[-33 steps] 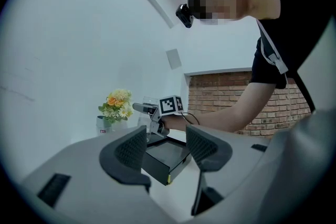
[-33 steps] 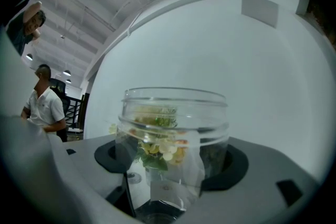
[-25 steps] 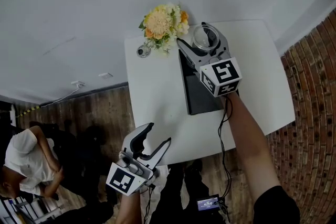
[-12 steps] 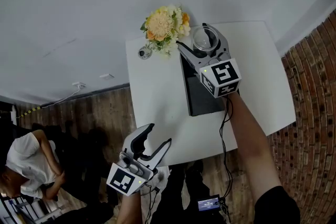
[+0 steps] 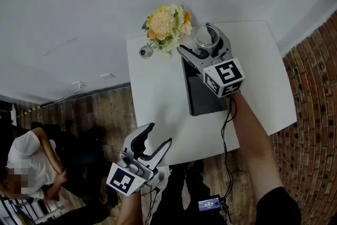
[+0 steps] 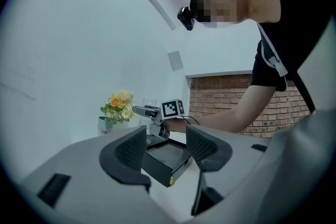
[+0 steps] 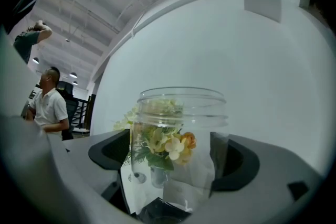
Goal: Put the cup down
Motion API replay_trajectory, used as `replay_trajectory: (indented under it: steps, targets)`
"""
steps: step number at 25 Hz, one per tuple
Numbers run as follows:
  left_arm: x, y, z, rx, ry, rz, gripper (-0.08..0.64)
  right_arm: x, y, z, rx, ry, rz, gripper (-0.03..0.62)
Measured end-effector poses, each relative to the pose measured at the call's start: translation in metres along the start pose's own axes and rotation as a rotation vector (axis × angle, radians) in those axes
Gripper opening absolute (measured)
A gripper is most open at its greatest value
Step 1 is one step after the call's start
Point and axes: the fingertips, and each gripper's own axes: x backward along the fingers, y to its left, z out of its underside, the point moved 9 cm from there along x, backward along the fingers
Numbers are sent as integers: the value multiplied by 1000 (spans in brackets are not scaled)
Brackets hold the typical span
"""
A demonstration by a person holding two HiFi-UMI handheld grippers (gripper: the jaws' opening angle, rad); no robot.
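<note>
Releasing the clear plastic cup (image 7: 181, 131), your right claw (image 5: 198, 42) has just been opening; its jaws stand wide beside the upright cup, at the flat black box (image 5: 202, 97)'s far end on the white worktop (image 5: 158, 92). Your left claw (image 5: 158, 135) hangs open, empty. Next, probably withdraw straight back.

The jaws of the right gripper (image 7: 176, 157) have just been opening wider. The clear cylindrical plastic cup (image 5: 205, 36) stands between them, at 12 o'clock of the flat black box (image 5: 202, 97). At 8 o'clock, the bystander in a white shirt (image 5: 25, 159) has shifted slightly.
</note>
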Motion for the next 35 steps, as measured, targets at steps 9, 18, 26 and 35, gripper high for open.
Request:
replay_trajectory:
  steps: [9,18,26,35]
  targets:
    - [0,-1,-1,-5,-3,0,225,4,-2,-1,2,-1,12,466]
    - [0,-6,-4,-12,-4,-1,225,9,-6,0,9,15,36,466]
    - [-1,-9,-7,-21,-10,-8,225,22,-6,-5,1,21,50,466]
    - [-4,-11,-11,-63,21,-32,225,59,-11,-15,-68,33,103,465]
